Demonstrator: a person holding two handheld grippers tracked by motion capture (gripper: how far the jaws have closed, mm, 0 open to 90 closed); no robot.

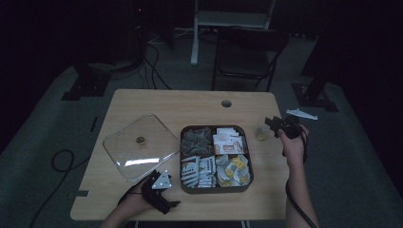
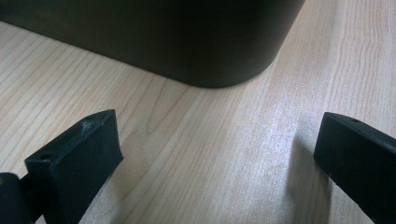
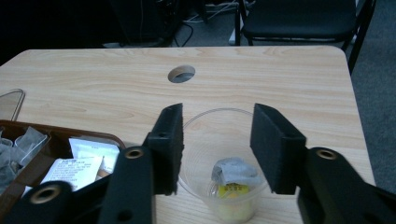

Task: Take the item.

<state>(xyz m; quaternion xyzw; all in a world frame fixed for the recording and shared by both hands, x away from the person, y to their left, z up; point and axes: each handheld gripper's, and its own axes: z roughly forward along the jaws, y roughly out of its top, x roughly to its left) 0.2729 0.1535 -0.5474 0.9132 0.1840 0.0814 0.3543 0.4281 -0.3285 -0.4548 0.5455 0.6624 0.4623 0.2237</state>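
A clear plastic cup stands on the wooden table, right of a dark compartment tray. A tea bag with a yellow tag lies in its bottom. My right gripper hovers over the cup's mouth with its jaws apart and nothing pressed between the pads; in the high view it sits beside the cup. My left gripper is open and low over the bare table, facing a rounded corner of the tray's wall. In the high view it rests at the tray's front left.
The tray holds tea bags, white sachets and small pods in separate compartments. Its clear lid lies on the table to the left. A cable hole sits near the far edge, with a black chair beyond.
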